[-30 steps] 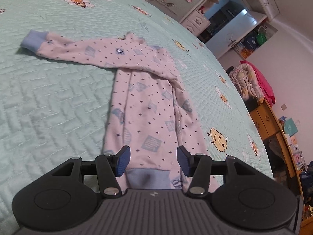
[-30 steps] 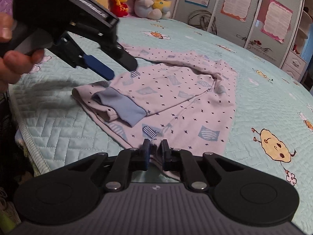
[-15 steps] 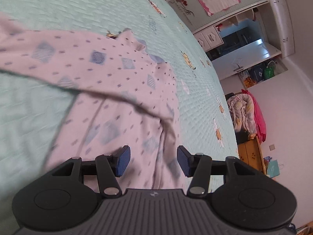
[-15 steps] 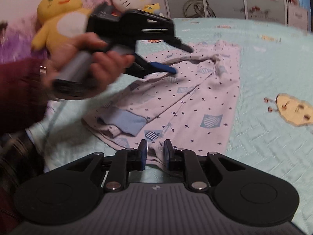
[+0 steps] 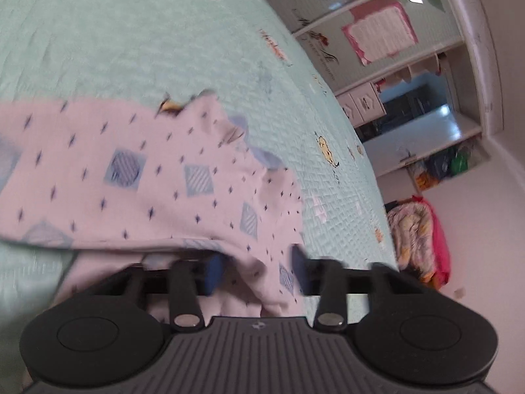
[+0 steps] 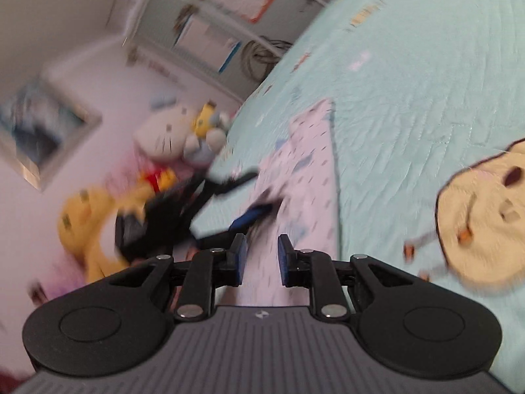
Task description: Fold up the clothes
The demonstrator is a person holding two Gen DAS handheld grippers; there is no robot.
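The left gripper (image 5: 252, 271) is closing, a fold of the pink patterned garment (image 5: 137, 177) between its blue pads but not yet pinched. The right gripper (image 6: 261, 257) is opening, cloth between its jaws unclamped. The garment lies mid-bed on the green quilt (image 5: 131, 39). Step in hand: regrasping for a fold. Next: clamp, lift, carry over. A second ago the left jaws stood wider and the right ones were nearly closed.

Soft printed cloth garment (image 5: 157, 177) on quilted matt bedspread (image 5: 131, 49).
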